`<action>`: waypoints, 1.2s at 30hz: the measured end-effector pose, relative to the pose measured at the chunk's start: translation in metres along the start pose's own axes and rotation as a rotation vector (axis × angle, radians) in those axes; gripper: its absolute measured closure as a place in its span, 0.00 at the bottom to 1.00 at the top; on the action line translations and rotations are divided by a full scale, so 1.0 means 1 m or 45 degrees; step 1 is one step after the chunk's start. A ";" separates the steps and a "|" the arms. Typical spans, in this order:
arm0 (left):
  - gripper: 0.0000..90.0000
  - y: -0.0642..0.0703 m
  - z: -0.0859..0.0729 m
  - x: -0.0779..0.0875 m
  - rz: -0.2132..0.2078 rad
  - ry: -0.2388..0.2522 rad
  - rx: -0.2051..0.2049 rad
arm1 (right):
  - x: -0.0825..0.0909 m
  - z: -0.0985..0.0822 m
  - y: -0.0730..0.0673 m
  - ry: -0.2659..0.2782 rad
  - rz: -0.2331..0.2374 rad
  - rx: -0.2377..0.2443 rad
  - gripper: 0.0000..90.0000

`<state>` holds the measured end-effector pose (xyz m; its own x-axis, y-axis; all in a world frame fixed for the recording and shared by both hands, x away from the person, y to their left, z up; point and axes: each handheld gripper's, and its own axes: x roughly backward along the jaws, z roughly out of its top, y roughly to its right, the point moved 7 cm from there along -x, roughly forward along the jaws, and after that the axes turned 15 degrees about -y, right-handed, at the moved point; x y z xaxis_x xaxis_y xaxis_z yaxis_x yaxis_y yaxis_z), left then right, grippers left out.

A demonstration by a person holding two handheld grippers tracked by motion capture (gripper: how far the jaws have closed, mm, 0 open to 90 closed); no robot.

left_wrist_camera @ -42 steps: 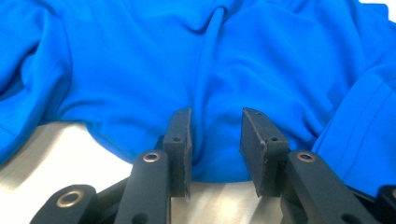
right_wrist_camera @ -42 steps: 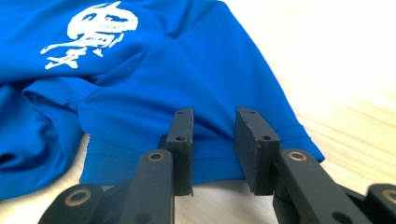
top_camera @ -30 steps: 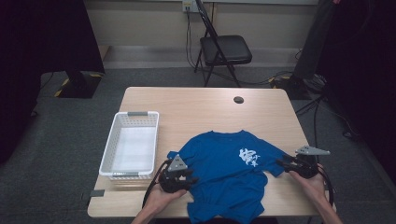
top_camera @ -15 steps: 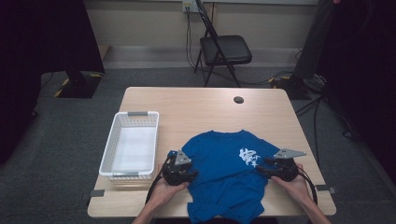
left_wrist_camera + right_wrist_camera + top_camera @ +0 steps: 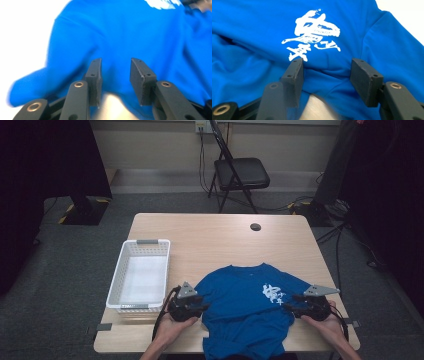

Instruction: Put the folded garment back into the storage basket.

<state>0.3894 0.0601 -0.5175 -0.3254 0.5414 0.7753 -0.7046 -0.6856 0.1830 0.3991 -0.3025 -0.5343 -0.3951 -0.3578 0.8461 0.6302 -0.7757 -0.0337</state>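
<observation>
At the near edge of the surface [image 5: 220, 232], the left gripper [image 5: 194, 308] and right gripper [image 5: 295, 304], jaws apart and unclamped, the left's just closing slightly, flank the blue T-shirt [image 5: 245, 305], with the white basket [image 5: 127, 265] beyond at left.

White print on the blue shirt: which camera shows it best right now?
The right gripper view: the white print sits large and sharp just beyond the open jaws. The high view shows it small on the blue shirt. The left gripper view catches just its blurred edge at the top.
</observation>
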 end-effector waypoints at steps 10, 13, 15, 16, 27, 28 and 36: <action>0.68 -0.027 0.009 -0.009 0.145 -0.017 0.074 | 0.006 -0.008 0.016 0.006 -0.045 -0.050 0.50; 0.68 -0.030 0.010 -0.016 0.160 -0.040 0.079 | 0.006 -0.008 0.016 0.006 -0.040 -0.059 0.48; 0.71 -0.031 0.010 -0.019 0.179 -0.059 0.092 | 0.006 -0.007 0.015 0.008 -0.038 -0.066 0.46; 0.72 -0.032 0.010 -0.020 0.176 -0.069 0.090 | 0.007 -0.006 0.014 0.014 -0.037 -0.068 0.46; 1.00 -0.030 0.016 -0.026 0.198 -0.122 0.100 | 0.009 0.004 0.004 0.069 0.015 -0.049 0.45; 1.00 -0.031 0.016 -0.026 0.207 -0.124 0.110 | 0.008 0.003 0.003 0.065 0.016 -0.043 0.44; 1.00 -0.033 0.015 -0.024 0.222 -0.115 0.122 | 0.005 -0.007 0.004 0.004 0.011 -0.039 0.42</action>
<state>0.4299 0.0626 -0.5335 -0.3763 0.3675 0.8505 -0.5782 -0.8104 0.0943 0.3948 -0.3106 -0.5337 -0.3920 -0.3658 0.8441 0.6128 -0.7882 -0.0570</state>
